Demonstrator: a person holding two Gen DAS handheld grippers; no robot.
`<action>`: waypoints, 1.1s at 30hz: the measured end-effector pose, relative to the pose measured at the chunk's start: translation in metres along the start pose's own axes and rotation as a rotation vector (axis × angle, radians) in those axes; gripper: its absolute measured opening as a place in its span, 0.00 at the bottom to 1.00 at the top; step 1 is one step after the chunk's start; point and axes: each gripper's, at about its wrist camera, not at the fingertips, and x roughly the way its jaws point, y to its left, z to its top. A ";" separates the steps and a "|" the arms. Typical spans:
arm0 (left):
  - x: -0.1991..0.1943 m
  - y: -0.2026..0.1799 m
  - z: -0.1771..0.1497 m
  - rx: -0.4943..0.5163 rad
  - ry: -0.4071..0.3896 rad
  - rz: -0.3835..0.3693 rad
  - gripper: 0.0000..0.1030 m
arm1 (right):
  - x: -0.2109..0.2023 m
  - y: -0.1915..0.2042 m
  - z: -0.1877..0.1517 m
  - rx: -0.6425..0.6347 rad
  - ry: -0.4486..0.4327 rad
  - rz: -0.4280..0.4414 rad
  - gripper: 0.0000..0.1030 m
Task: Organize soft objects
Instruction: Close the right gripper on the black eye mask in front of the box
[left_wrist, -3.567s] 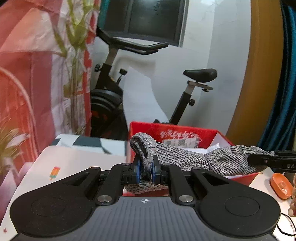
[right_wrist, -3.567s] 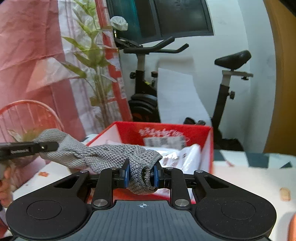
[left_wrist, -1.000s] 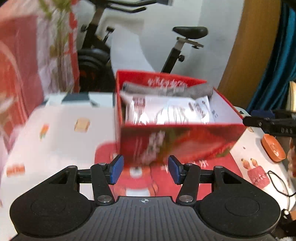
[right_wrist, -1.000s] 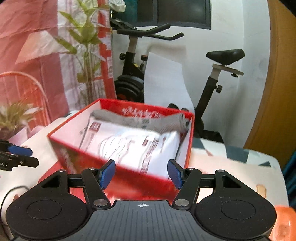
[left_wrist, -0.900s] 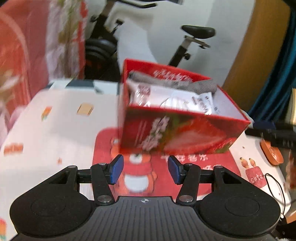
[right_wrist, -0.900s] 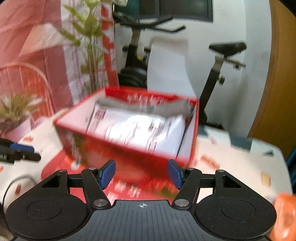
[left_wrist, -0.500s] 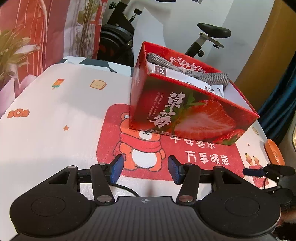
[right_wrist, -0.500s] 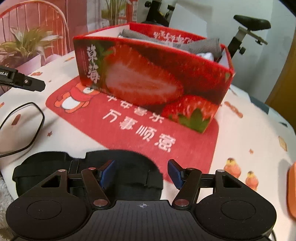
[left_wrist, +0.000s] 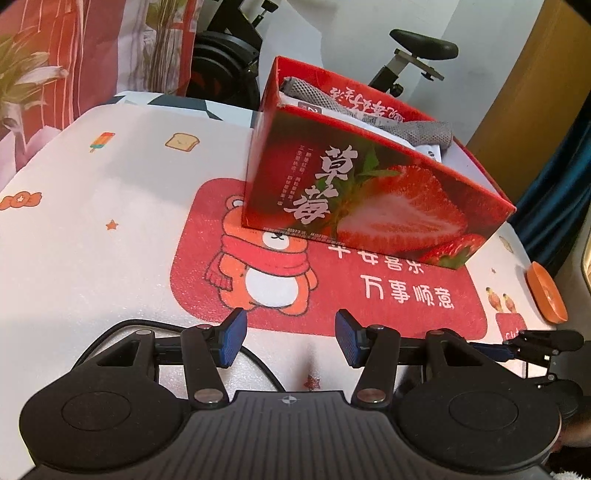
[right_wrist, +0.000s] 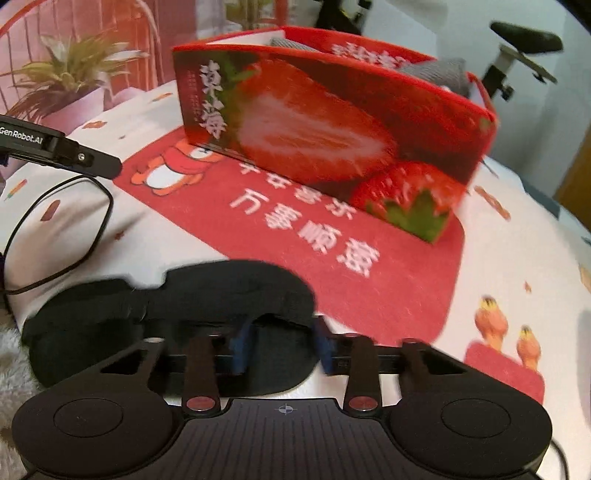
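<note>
- Two grippers low over the counter (left_wrist: 92, 206). Right gripper (right_wrist: 282, 347) jaws have just been closing around the black eye mask (right_wrist: 177, 306), prob to lift it into the strawberry box (right_wrist: 332, 122).
- Mask lies flat at the near edge, long axis left-right, right lobe between the pads.
- Left gripper (left_wrist: 290, 338) jaws apart, holding nothing.
- Grey cloth (left_wrist: 424, 129) already in the box.

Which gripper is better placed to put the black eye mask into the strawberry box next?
Right. The right gripper has just been closing around the black eye mask's edge; the left gripper is open over bare tablecloth.
</note>
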 end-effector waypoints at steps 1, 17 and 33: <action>0.000 0.000 0.000 0.000 -0.001 0.003 0.53 | 0.002 0.001 0.005 -0.008 -0.006 -0.016 0.14; 0.003 -0.020 0.007 0.053 -0.013 0.013 0.52 | 0.039 -0.076 0.037 0.378 -0.085 -0.172 0.09; 0.046 -0.053 -0.019 0.149 0.137 -0.034 0.52 | 0.016 -0.068 -0.011 0.499 -0.135 -0.168 0.14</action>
